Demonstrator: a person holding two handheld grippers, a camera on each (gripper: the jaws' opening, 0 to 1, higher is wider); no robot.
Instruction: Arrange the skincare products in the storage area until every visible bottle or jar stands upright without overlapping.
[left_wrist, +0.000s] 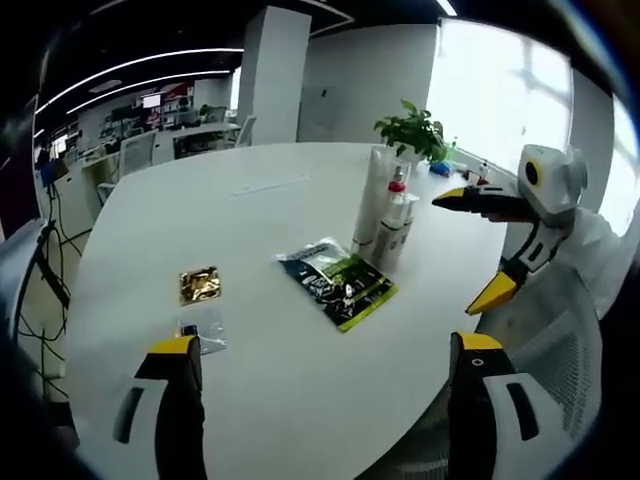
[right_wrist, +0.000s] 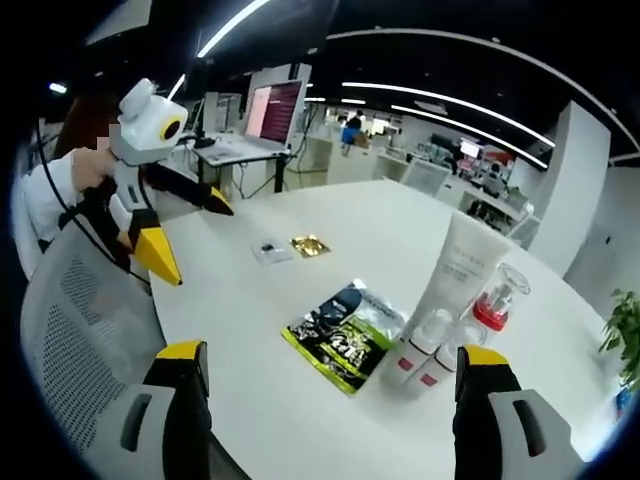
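Several skincare products stand close together on the white round table (left_wrist: 250, 200): a tall white tube (left_wrist: 372, 195) (right_wrist: 460, 265), a clear bottle with a red top (left_wrist: 398, 193) (right_wrist: 499, 296) and small white bottles with red bands (left_wrist: 391, 240) (right_wrist: 425, 350). All look upright. A dark-and-green sachet pack (left_wrist: 337, 283) (right_wrist: 346, 336) lies flat in front of them. My left gripper (left_wrist: 325, 345) (right_wrist: 192, 240) is open over the near table edge and holds nothing. On the opposite side, my right gripper (right_wrist: 332, 352) (left_wrist: 470, 247) is open and empty, short of the bottles.
A gold sachet (left_wrist: 200, 284) (right_wrist: 310, 245) and a small clear sachet (left_wrist: 203, 328) (right_wrist: 270, 251) lie on the table. A potted plant (left_wrist: 415, 130) stands behind the bottles. A mesh chair (right_wrist: 80, 340) and a person's white sleeve (right_wrist: 50, 205) are at the table edge. Desks and a screen (right_wrist: 275, 110) stand beyond.
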